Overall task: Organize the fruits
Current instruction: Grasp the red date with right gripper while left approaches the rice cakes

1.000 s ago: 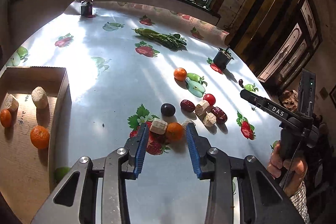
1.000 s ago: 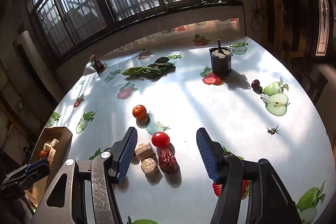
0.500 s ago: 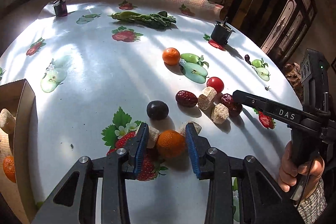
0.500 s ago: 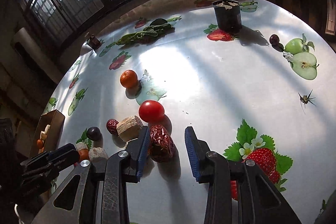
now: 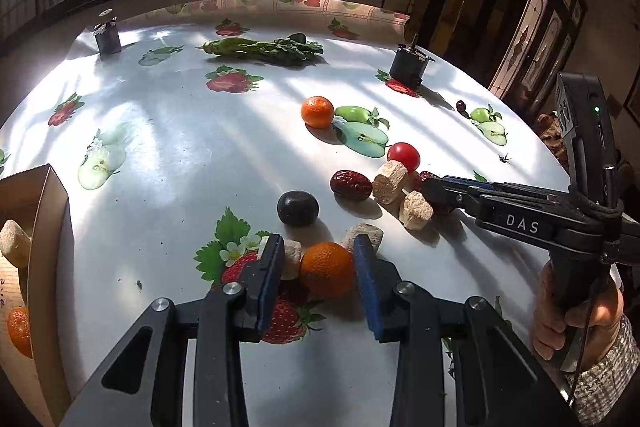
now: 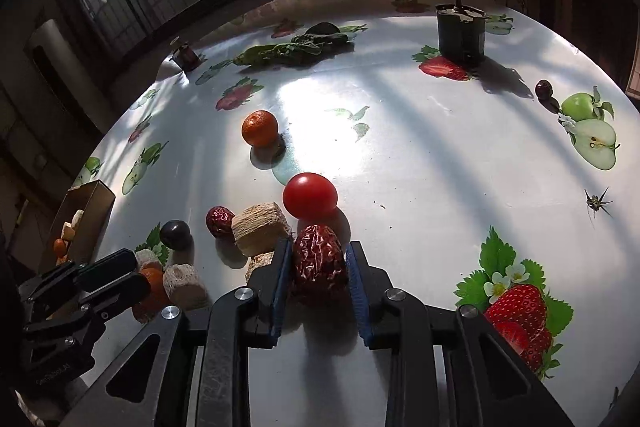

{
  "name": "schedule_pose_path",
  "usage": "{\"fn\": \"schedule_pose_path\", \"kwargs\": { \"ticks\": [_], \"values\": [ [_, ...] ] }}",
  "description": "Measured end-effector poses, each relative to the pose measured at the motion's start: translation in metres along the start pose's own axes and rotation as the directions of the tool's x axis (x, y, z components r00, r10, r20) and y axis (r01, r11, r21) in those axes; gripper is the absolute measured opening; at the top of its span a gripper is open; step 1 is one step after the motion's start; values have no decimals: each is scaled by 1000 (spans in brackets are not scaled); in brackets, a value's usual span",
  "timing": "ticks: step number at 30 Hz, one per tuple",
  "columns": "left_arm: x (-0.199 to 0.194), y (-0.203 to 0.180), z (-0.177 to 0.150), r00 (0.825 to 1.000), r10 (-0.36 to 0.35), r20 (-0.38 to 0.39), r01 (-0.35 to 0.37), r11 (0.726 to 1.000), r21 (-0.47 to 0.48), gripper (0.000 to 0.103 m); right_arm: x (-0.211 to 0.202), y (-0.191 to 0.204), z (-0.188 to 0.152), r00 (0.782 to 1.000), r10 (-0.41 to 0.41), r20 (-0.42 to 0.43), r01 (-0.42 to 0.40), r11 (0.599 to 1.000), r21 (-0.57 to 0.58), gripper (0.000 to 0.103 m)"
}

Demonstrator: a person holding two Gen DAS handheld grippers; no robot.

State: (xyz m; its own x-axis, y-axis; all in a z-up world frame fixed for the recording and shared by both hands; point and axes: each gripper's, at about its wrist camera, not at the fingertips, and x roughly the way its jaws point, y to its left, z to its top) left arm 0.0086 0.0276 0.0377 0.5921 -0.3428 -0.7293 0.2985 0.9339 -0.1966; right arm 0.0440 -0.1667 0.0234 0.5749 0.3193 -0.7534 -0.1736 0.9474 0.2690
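My left gripper (image 5: 316, 267) has its blue pads on either side of a small orange (image 5: 327, 269) that rests on the table; the right pad touches it, the left pad stands a little apart. My right gripper (image 6: 317, 263) is shut on a wrinkled red date (image 6: 319, 259) on the table. Around them lie a red tomato (image 6: 310, 195), a second orange (image 5: 317, 111), a dark plum (image 5: 298, 207), another date (image 5: 351, 185) and several beige cork-like chunks (image 5: 390, 181). The cardboard box (image 5: 48, 267) at the left holds an orange and chunks.
A bundle of green leaves (image 5: 264, 49) lies at the far side. A black pot (image 6: 460, 35) stands at the far right, a small dark jar (image 5: 107, 39) at the far left. A small dark fruit (image 6: 544, 89) lies near the right edge. The tablecloth carries printed fruit pictures.
Both grippers have moved forward and narrowed. The left one now straddles the orange closely. The right one has closed onto the red date.
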Motion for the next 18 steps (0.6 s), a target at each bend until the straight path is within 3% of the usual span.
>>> {"fn": "schedule_pose_path", "kwargs": {
  "ticks": [6, 8, 10, 14, 18],
  "values": [
    [-1, 1, -2, 1000, 1, 4, -1, 1000, -7, 33, -1, 2, -2, 1000, -14, 6, 14, 1000, -2, 30],
    [-1, 2, -2, 1000, -2, 7, 2, 1000, -10, 21, -2, 0, -2, 1000, -15, 8, 15, 1000, 8, 30],
    [-6, 7, -1, 1000, -3, 25, 4, 999, -32, 17, -3, -2, -2, 1000, -8, 11, 8, 1000, 22, 30],
    [-19, 34, 3, 997, -15, 71, 25, 990, -142, 17, -9, -10, -1, 1000, 5, 24, -6, 998, 57, 30],
    [-23, 66, 3, 995, -45, 86, 67, 961, -270, 17, -13, -15, -1, 999, 27, 31, -30, 996, 86, 30]
  ]
}}
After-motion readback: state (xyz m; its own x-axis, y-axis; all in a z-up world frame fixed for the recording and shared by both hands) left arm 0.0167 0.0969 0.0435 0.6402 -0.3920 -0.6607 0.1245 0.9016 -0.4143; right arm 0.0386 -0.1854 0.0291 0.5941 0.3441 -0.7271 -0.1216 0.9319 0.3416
